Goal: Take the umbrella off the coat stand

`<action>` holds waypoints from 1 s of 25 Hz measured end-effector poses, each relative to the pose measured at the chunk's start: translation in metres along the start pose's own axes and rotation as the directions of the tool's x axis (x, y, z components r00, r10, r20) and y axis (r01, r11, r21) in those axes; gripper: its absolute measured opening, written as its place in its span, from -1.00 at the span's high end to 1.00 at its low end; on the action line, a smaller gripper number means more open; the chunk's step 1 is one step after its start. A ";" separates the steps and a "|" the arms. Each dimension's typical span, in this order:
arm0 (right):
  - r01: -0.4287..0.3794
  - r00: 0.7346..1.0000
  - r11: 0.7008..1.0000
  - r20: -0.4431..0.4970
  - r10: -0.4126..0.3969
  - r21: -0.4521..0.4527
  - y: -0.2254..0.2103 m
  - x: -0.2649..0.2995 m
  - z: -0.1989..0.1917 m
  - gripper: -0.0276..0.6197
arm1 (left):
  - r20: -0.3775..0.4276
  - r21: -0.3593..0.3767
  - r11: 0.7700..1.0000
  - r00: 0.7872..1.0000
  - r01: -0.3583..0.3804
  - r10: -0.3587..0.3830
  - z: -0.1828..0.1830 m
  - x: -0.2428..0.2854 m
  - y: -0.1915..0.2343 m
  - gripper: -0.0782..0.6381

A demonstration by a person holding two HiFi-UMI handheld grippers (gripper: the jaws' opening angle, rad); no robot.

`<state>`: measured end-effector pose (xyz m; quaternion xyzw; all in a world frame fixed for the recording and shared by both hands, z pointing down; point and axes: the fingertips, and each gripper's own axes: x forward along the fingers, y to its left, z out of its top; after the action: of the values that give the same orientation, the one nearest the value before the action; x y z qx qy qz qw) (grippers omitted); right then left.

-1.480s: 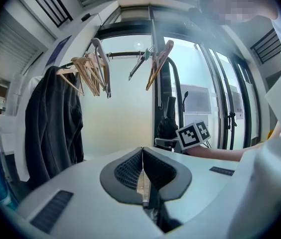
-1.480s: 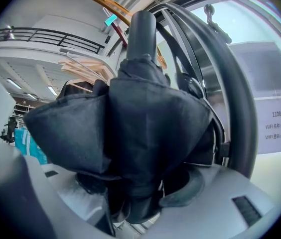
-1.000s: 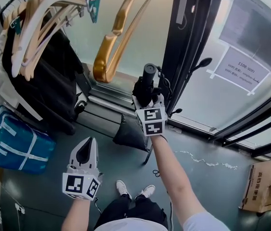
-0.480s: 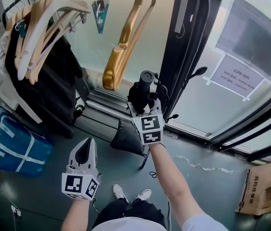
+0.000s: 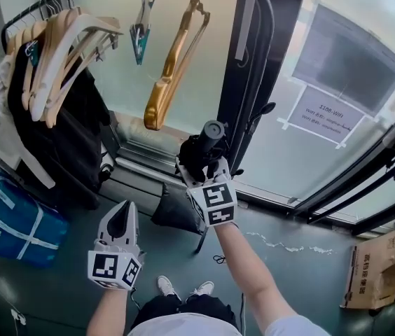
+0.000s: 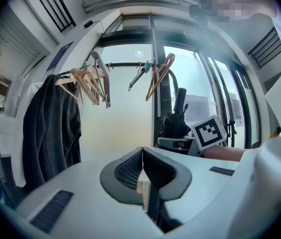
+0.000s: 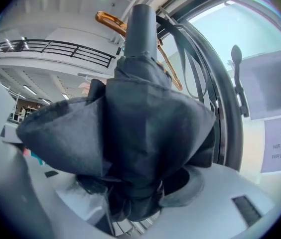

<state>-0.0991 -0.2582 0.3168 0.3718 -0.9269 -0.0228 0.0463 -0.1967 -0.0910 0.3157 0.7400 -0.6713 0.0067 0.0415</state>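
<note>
A folded black umbrella (image 5: 199, 150) stands upright in my right gripper (image 5: 199, 164), its round handle end (image 5: 213, 130) pointing up beside the black coat stand's curved pole (image 5: 253, 68). In the right gripper view the bunched fabric of the umbrella (image 7: 140, 128) fills the space between the jaws, and the right gripper (image 7: 136, 193) is shut on it. My left gripper (image 5: 126, 210) hangs lower and to the left, away from the stand. Seen in its own view, the left gripper (image 6: 142, 156) is shut with nothing held.
On the rail hang a gold hanger (image 5: 171, 82), several wooden hangers (image 5: 64, 40) and a black coat (image 5: 61, 131). A blue bag (image 5: 8, 219) lies at the left and a cardboard box (image 5: 383, 268) at the right. Glass panes with a notice (image 5: 327, 114) stand behind.
My right gripper has lifted the umbrella upward beside the stand's pole. The left gripper has risen a little and stays shut.
</note>
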 end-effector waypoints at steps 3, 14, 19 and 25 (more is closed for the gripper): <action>0.008 1.000 1.000 0.001 -0.008 -0.004 -0.004 -0.013 0.007 0.11 | 0.017 0.004 1.000 1.000 0.010 -0.010 0.005 -0.005 -0.004 0.72; 0.017 0.998 1.000 0.062 -0.019 0.021 0.009 -0.090 0.037 0.11 | 0.071 0.031 0.999 0.997 0.018 -0.020 0.034 -0.029 -0.009 0.72; 0.026 0.997 1.000 0.074 -0.026 0.006 0.011 -0.127 0.047 0.11 | 0.099 0.047 0.999 0.995 0.022 -0.026 0.051 -0.039 -0.007 0.72; 0.062 0.995 0.998 0.073 -0.062 0.001 -0.002 -0.163 0.053 0.11 | 0.113 0.046 0.999 0.994 0.007 -0.012 0.060 -0.041 0.004 0.72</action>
<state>0.0138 -0.1469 0.2524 0.3993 -0.9159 -0.0385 0.0121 -0.2076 -0.0545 0.2533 0.7432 -0.6687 -0.0202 -0.0135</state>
